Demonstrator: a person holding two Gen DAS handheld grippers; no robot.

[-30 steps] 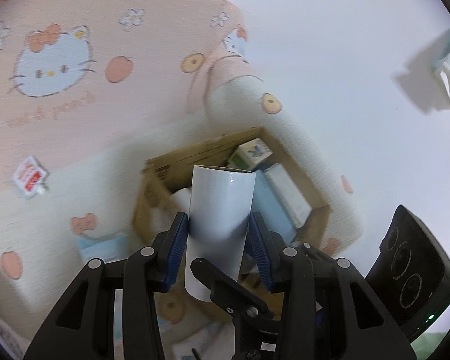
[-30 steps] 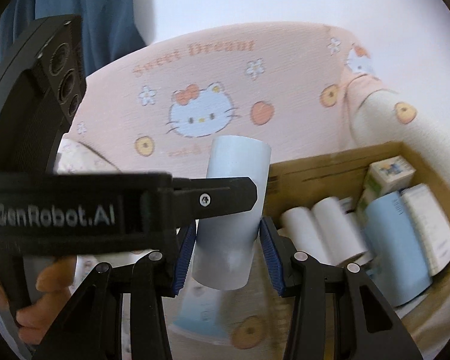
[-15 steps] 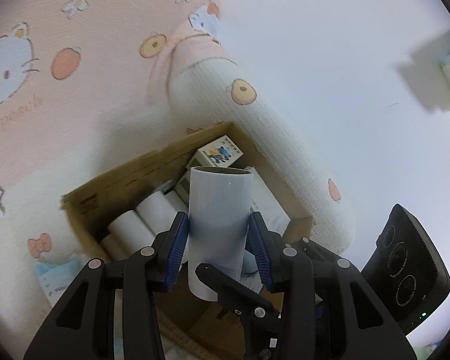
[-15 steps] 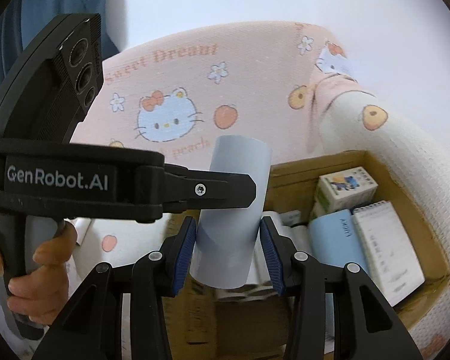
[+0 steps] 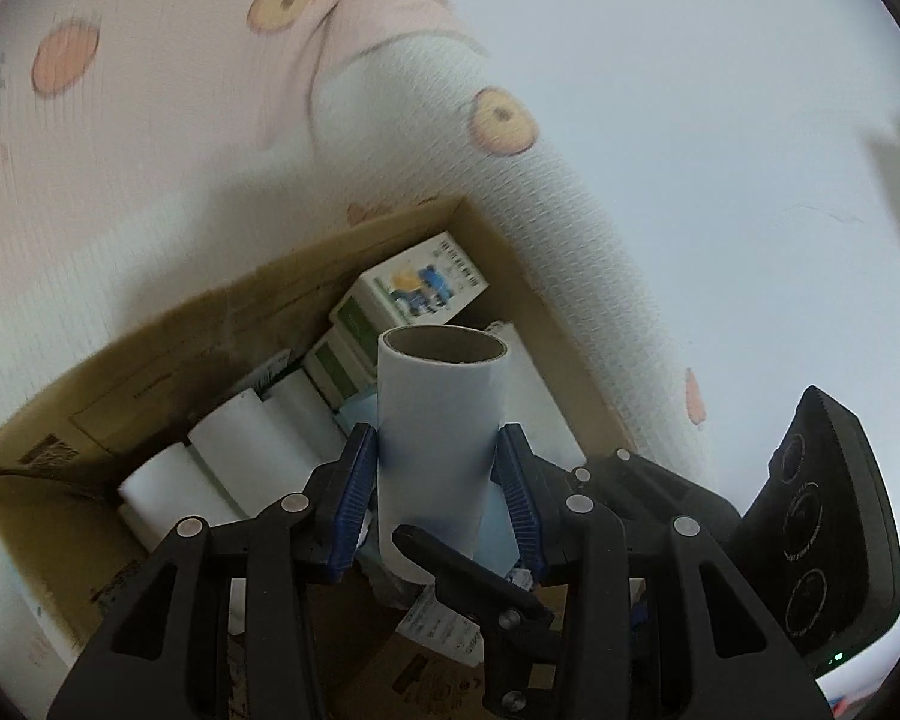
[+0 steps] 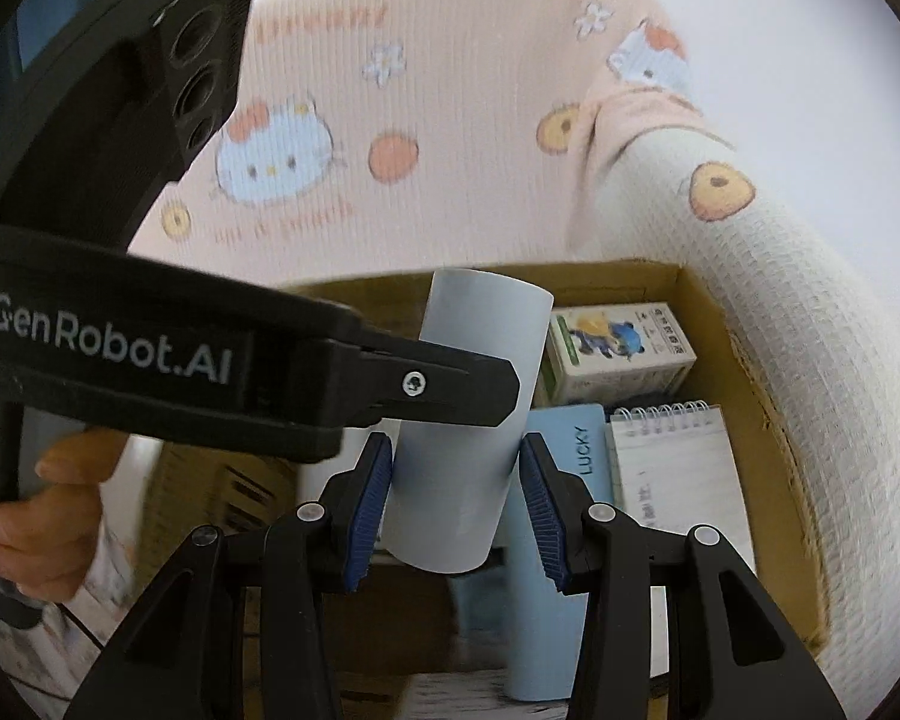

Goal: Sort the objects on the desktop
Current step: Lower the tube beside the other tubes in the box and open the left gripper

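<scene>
Item: white paper roll (image 5: pixel 438 444), held upright above the cardboard box (image 5: pixel 222 324) by both tools at once, presumably for steadiness. Left gripper (image 5: pixel 438 498) and right gripper (image 6: pixel 456 498) each clenched its sides. Box contents (rolls, notebook (image 6: pixel 672 468)) lay below, sorted alike.

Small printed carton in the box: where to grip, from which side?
Probably from above. The carton lies on its side atop other items in the far corner of the box, with walls close behind and to the right. Close the claw across its shorter width, mid-length.
</scene>
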